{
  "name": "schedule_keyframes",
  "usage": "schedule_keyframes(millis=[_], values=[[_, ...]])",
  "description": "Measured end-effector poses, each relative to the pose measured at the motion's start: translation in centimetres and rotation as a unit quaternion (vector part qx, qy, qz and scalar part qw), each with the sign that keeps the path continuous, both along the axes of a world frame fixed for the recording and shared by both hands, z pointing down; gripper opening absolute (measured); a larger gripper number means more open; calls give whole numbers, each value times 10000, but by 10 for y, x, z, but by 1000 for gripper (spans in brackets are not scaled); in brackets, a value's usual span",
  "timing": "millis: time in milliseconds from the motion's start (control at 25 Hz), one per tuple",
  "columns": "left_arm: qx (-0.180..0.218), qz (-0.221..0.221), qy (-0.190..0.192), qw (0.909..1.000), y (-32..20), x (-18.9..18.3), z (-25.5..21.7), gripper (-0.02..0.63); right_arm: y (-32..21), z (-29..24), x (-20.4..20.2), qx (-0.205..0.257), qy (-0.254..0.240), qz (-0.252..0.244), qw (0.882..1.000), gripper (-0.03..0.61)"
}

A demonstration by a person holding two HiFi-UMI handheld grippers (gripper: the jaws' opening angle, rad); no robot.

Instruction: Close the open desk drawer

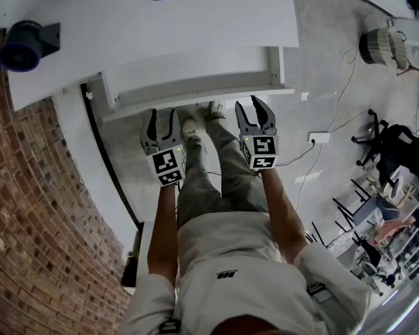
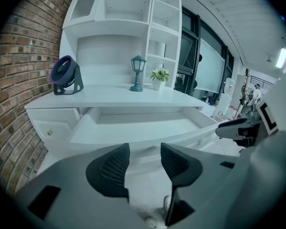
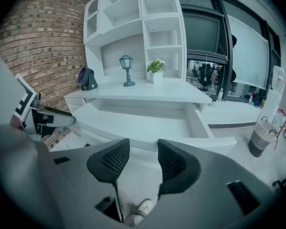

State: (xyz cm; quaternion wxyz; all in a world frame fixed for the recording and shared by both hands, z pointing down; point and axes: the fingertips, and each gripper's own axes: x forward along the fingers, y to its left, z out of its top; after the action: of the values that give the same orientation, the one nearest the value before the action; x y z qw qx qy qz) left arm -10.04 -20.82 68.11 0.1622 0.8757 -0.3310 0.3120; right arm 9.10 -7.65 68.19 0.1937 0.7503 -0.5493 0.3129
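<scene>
The open drawer [image 1: 195,98] is pulled out from under the white worktop [image 1: 160,12], its long front panel laid crosswise just ahead of both pairs of jaws, so a straight forward push is judged to be needed. The left gripper [image 1: 163,117] and the right gripper [image 1: 253,110] are held side by side on outstretched forearms, tips pointed at that panel, neither clearly nearer; each pair of jaws is seen narrowly parted, with nothing between.

Bright even daylight, fisheye-warped dark edges, soft shadows
</scene>
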Motion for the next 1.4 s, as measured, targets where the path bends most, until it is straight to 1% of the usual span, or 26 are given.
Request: schedule_keyframes(millis=[120, 280, 480, 720, 1000, 1400], values=[[80, 4, 24, 10000, -5, 2, 1, 220, -4, 1, 2, 17, 16, -17, 10000, 189], [91, 15, 5, 10000, -11, 7, 1, 219, -10, 0, 6, 1, 40, -51, 10000, 189], [137, -11, 21, 9999, -21, 12, 1, 218, -24, -4, 12, 106, 27, -22, 9999, 188], [160, 20, 32, 9999, -31, 18, 1, 216, -29, 1, 17, -27, 45, -59, 10000, 187], [291, 192, 22, 9994, -42, 28, -1, 213, -42, 0, 27, 58, 152, -104, 9998, 187], [356, 204, 68, 9991, -59, 37, 0, 204, -65, -4, 36, 229, 174, -46, 9996, 186]])
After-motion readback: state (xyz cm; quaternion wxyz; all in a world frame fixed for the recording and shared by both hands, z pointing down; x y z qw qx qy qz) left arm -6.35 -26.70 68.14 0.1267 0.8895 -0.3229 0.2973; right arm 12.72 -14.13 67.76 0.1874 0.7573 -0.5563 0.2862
